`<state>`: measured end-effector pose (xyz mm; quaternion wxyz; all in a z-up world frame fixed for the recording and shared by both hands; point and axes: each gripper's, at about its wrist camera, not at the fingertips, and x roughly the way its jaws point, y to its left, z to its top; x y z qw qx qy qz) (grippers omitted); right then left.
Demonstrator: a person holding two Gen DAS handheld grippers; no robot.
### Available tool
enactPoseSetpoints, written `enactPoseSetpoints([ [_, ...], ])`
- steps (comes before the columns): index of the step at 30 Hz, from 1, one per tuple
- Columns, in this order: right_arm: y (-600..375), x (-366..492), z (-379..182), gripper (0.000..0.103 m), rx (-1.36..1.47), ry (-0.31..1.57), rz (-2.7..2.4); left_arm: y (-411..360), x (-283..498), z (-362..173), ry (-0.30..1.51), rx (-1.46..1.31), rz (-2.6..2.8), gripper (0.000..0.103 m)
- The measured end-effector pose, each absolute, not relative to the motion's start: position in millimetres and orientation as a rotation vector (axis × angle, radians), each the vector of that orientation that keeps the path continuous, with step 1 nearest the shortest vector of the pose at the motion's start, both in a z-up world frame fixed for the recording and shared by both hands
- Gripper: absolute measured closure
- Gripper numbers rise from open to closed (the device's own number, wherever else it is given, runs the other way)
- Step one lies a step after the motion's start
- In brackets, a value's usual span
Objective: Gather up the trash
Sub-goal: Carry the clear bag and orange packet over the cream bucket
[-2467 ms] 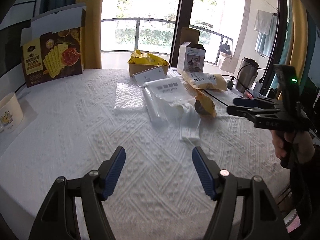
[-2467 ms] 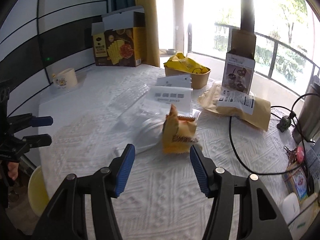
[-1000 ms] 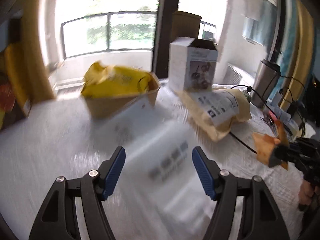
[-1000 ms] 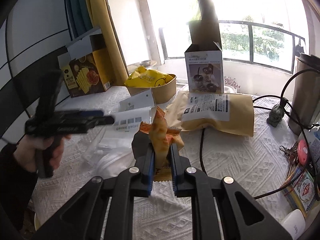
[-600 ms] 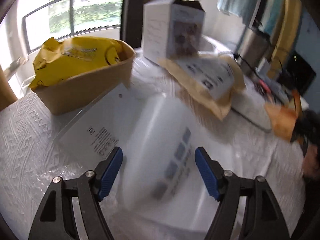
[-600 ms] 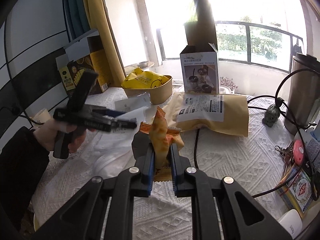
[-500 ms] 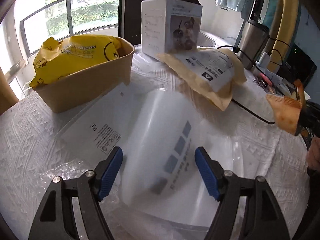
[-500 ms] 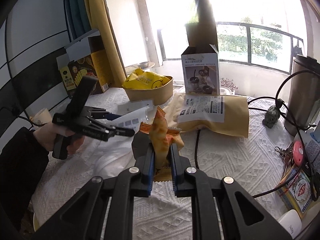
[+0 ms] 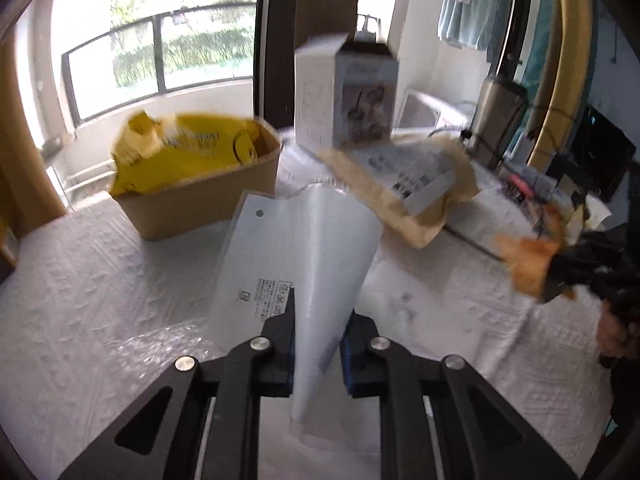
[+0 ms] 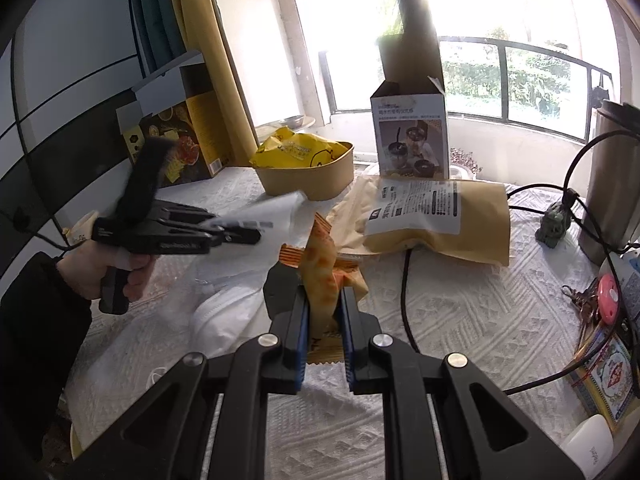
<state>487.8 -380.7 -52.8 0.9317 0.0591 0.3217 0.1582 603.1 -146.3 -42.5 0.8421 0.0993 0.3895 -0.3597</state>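
Translucent plastic bag (image 9: 296, 256) stands pinched between the left gripper (image 9: 318, 334) jaws, lifted off the table (image 9: 100, 288) for collecting; its long axis runs up toward the far edge; right view: orange snack wrapper (image 10: 322, 268) is clamped upright in the right gripper (image 10: 324, 320), above the table's middle.

The left gripper (image 9: 318, 320) is held up over the table with its two blue pads pressed in on a white plastic bag (image 9: 296, 256). The left hand (image 10: 108, 268) wraps around its black handle, with a dark sleeve at the wrist. The right gripper (image 10: 323, 312) is also up in the air, and its pads squeeze an orange snack wrapper (image 10: 320, 272). The two grippers point toward each other, well apart.
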Motion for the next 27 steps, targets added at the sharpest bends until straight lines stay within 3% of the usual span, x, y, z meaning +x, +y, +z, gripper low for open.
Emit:
enactPoseSetpoints([
  [17,-355,425,-32,0.09,0.127,0.644,0.403,-104,475,42,0.668,0.173,-0.697,0.088],
  [27,-330,366,-7,0.09,0.105,0.603,0.441,-72,411,81,0.576,0.01,-0.727,0.088],
])
